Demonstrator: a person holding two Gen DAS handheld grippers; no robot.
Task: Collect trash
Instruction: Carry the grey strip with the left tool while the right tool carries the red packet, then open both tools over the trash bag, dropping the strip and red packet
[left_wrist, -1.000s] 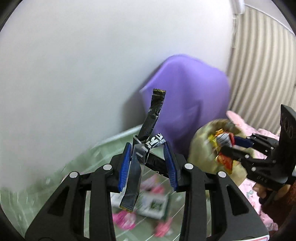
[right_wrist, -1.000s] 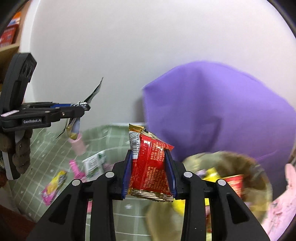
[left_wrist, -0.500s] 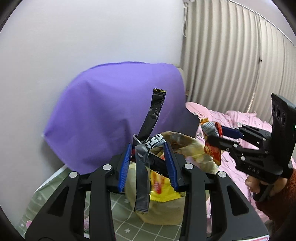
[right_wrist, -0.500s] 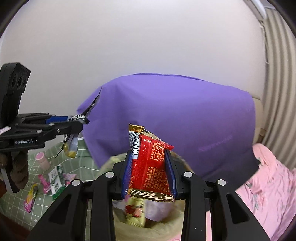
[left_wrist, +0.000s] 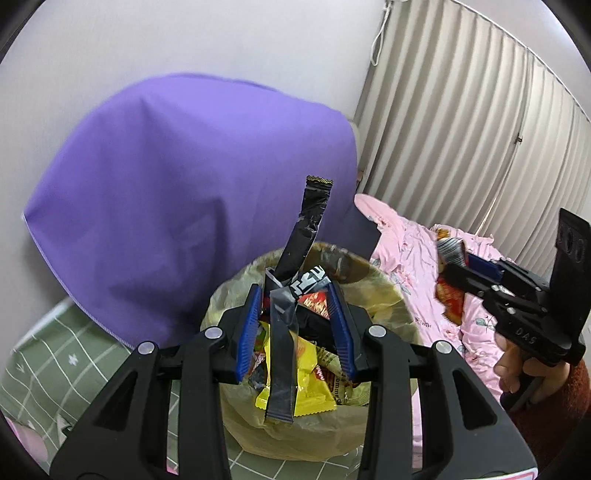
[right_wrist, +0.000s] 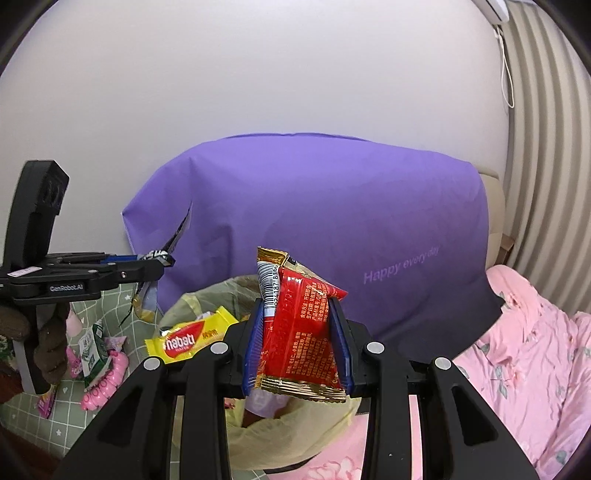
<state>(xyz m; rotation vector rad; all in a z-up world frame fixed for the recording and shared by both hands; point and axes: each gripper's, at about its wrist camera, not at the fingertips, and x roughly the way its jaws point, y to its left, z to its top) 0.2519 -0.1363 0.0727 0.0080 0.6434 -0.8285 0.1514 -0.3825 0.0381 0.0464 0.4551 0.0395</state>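
Note:
My left gripper (left_wrist: 297, 328) is shut on a long black wrapper (left_wrist: 304, 236) and holds it right over the trash bin lined with a yellow bag (left_wrist: 388, 295), which is full of wrappers. My right gripper (right_wrist: 297, 343) is shut on a red and gold snack packet (right_wrist: 301, 332) just above the same bin's bag (right_wrist: 184, 306). The right gripper also shows in the left wrist view (left_wrist: 456, 264), to the right of the bin. The left gripper shows in the right wrist view (right_wrist: 162, 264), left of the bin.
A purple cloth (right_wrist: 332, 221) covers something behind the bin against a white wall. A pink floral bedspread (right_wrist: 535, 350) lies to the right. A green checked mat (right_wrist: 110, 306) on the left carries several loose wrappers, a small carton (right_wrist: 90, 349) and pink items.
Both grippers have swung right from the green mat to the bin, each still holding its wrapper. The left gripper now hangs directly over the bin opening.

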